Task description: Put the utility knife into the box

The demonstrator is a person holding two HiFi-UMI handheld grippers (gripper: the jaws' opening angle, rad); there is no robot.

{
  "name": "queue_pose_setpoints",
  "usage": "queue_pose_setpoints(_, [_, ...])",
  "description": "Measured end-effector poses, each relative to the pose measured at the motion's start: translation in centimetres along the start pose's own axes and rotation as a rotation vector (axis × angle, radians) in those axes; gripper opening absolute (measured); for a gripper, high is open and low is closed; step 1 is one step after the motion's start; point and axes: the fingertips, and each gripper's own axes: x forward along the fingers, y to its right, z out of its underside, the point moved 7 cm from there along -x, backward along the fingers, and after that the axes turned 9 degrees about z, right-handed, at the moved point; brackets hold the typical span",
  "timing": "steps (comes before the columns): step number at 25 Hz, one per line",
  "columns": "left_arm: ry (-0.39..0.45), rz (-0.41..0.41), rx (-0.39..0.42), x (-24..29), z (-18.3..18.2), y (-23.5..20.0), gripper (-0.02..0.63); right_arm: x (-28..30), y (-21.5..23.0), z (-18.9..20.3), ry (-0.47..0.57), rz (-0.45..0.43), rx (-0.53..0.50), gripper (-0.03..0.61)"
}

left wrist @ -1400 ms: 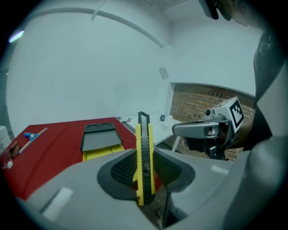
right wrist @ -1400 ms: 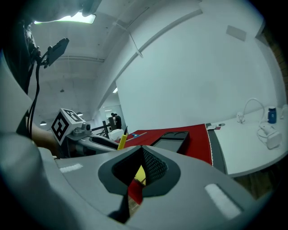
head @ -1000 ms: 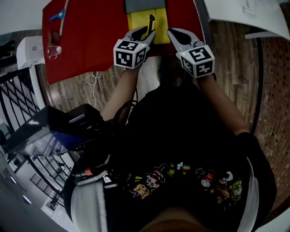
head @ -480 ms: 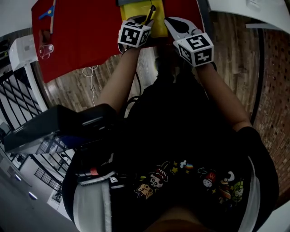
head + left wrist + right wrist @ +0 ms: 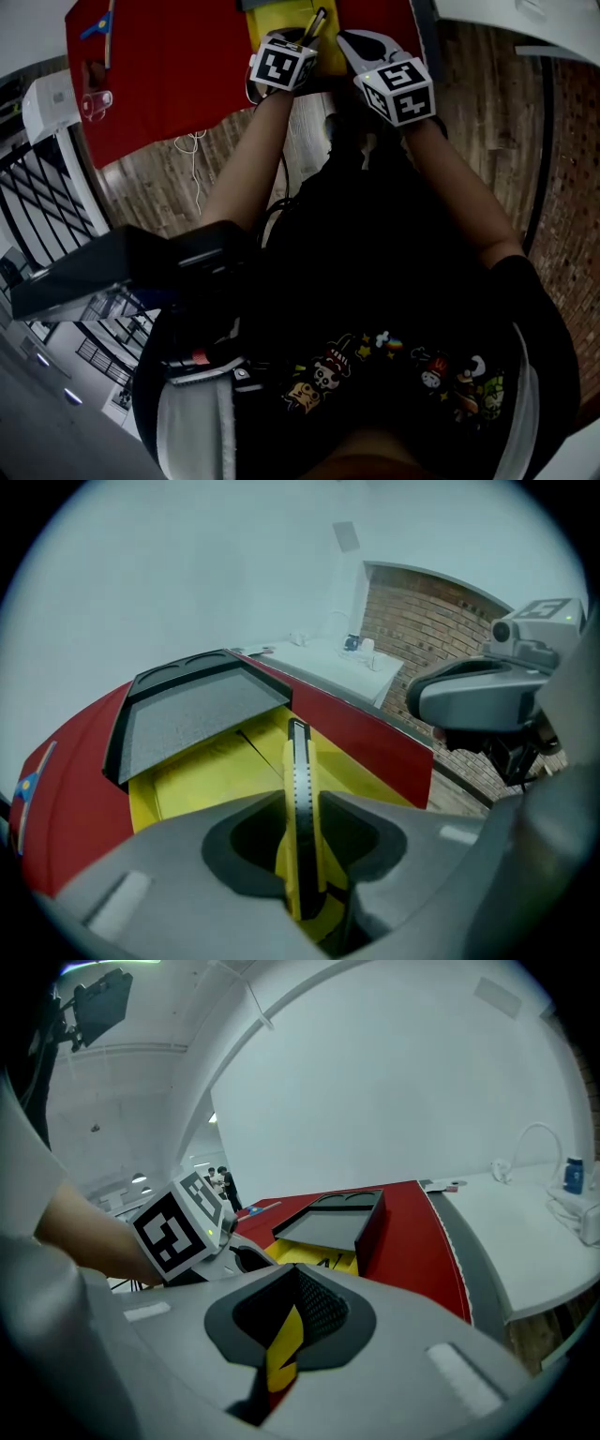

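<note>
- The left gripper (image 5: 302, 803) has its fingers clamped on the utility knife (image 5: 299, 761), which juts past them over the open yellow box (image 5: 202, 771) just beyond.
- The right gripper (image 5: 292, 1279), close beside, has its fingers drawn together, with only a yellow sliver showing in the slit.
- If it's released now, I reckon the knife could glance off the box wall or the grey lid (image 5: 202, 714) onto the red counter (image 5: 84, 761).
- One knife, one box, one lid, two grippers.

Everything is pointing to a studio-like workroom; a brick wall (image 5: 412, 621) is meeting a white wall (image 5: 187, 574); plank flooring (image 5: 469, 103) is running beneath the red-covered table (image 5: 169, 66).
</note>
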Motion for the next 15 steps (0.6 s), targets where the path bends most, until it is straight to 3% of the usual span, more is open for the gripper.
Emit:
queue_pose_setpoints(8, [-0.047,-0.020,0.059,1.8,-0.4,-0.5,0.115,1.5,1.3,1.1,-0.040,0.003,-0.010,0.025])
queue_pose_setpoints(15, [-0.071,-0.025,0.063,2.8,0.2,-0.7,0.115,2.4,1.6,1.9,-0.059,0.004,-0.008,0.025])
